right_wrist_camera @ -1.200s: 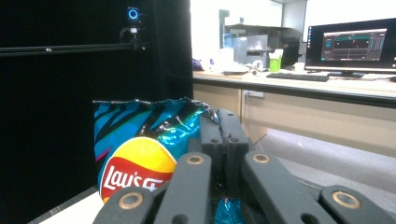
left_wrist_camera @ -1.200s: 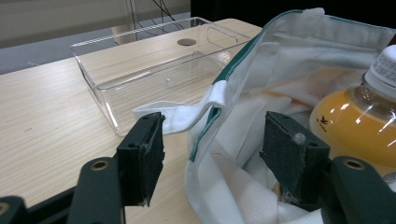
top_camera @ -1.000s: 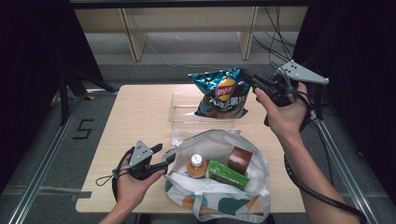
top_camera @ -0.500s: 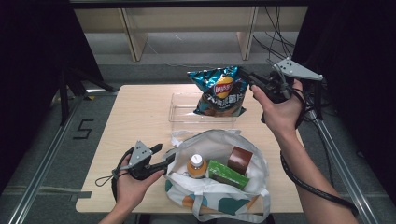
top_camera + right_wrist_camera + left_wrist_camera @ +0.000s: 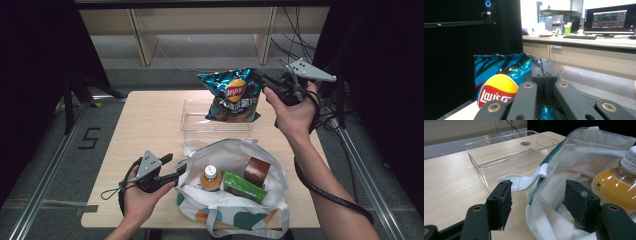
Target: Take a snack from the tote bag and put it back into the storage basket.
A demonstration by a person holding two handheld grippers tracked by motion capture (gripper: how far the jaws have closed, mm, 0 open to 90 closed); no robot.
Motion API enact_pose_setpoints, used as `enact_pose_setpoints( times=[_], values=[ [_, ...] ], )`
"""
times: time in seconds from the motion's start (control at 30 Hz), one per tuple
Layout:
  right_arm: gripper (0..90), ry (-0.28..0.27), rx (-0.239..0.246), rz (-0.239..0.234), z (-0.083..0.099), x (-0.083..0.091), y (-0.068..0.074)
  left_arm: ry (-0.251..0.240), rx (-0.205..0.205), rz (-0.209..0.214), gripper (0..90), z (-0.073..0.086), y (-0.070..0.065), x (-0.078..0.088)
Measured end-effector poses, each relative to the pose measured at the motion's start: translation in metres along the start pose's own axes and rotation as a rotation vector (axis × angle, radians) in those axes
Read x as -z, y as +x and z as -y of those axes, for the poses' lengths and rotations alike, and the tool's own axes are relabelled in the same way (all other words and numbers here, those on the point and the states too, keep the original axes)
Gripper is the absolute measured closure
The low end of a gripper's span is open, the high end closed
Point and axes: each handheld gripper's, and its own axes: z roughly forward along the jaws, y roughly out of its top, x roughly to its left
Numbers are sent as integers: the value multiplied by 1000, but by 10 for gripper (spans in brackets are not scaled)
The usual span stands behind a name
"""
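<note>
Clamped on the top edge of a chip bag, the right gripper holds it above a clear tray, while the left gripper, jaws wide, straddles the tote bag's rim, with bottle and boxes apparently left to unpack.

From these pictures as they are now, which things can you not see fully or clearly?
- Chip bag: in the right gripper view the right gripper covers its lower corner.
- Clear tray: in the high view the bag hides its far right part.
- Bottle: the picture's edge cuts it in the left gripper view; label print too small.
- Green box and brown box: the tote bag hides their lower parts.
</note>
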Motion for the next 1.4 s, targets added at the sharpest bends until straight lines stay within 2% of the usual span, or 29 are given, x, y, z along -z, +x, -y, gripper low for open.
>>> enact_pose_setpoints(
  times=[0.07,0.1,0.13,0.2,0.27,0.33,0.37,0.4,0.47,0.5,0.53,0.57,0.6,0.63,0.67,0.8,0.97,1.07,1.1,1.2,1.33,1.4],
  values=[
    [900,-2,-9,-2,-1,-2,0,0,0,2,381,0,0,0],
    [900,1,-11,5,-1,-2,0,-3,21,7,381,1,-1,-1],
    [900,-5,-4,1,-2,-4,0,0,25,5,381,1,-2,-1],
    [900,0,-19,6,-2,-6,-1,1,10,3,381,0,-1,-1],
    [900,3,-10,5,-2,-8,-3,-3,25,8,381,1,-2,-1],
    [900,2,-25,12,-2,-11,-3,-6,22,8,381,1,-2,-1],
    [900,8,-17,13,-2,-12,-4,0,10,1,381,0,-1,0],
    [900,5,-6,12,-2,-13,-6,-5,19,7,381,1,-1,-1],
    [900,4,-18,17,-2,-16,-6,-4,21,8,381,1,-2,-1],
    [900,16,-25,20,-2,-15,-6,1,9,3,381,0,-1,-1],
    [900,6,-21,19,-2,-17,-7,1,2,5,381,0,-1,-1],
    [900,13,-21,26,-2,-18,-8,-6,24,11,381,1,-2,-2],
    [900,9,-13,22,-2,-19,-9,-5,26,9,381,1,-2,-1],
    [900,15,-36,25,-2,-19,-8,-6,25,9,381,1,-2,-1],
    [900,5,-21,28,-2,-21,-9,-2,9,1,381,0,-1,0],
    [900,10,-46,35,0,-24,-9,-8,8,2,381,0,-1,0],
    [900,13,-33,39,1,-28,-13,-1,0,0,381,0,0,0],
    [900,13,-26,47,1,-30,-16,-3,11,5,381,0,0,-1],
    [900,17,-47,42,1,-31,-15,-6,10,8,381,1,0,-1],
    [900,15,-31,51,2,-34,-18,-3,-3,4,381,0,1,-1],
    [900,15,-44,54,3,-36,-20,-6,20,7,381,1,-1,-1],
    [900,17,-44,63,4,-37,-21,-3,2,1,381,0,0,-1]
  ],
)
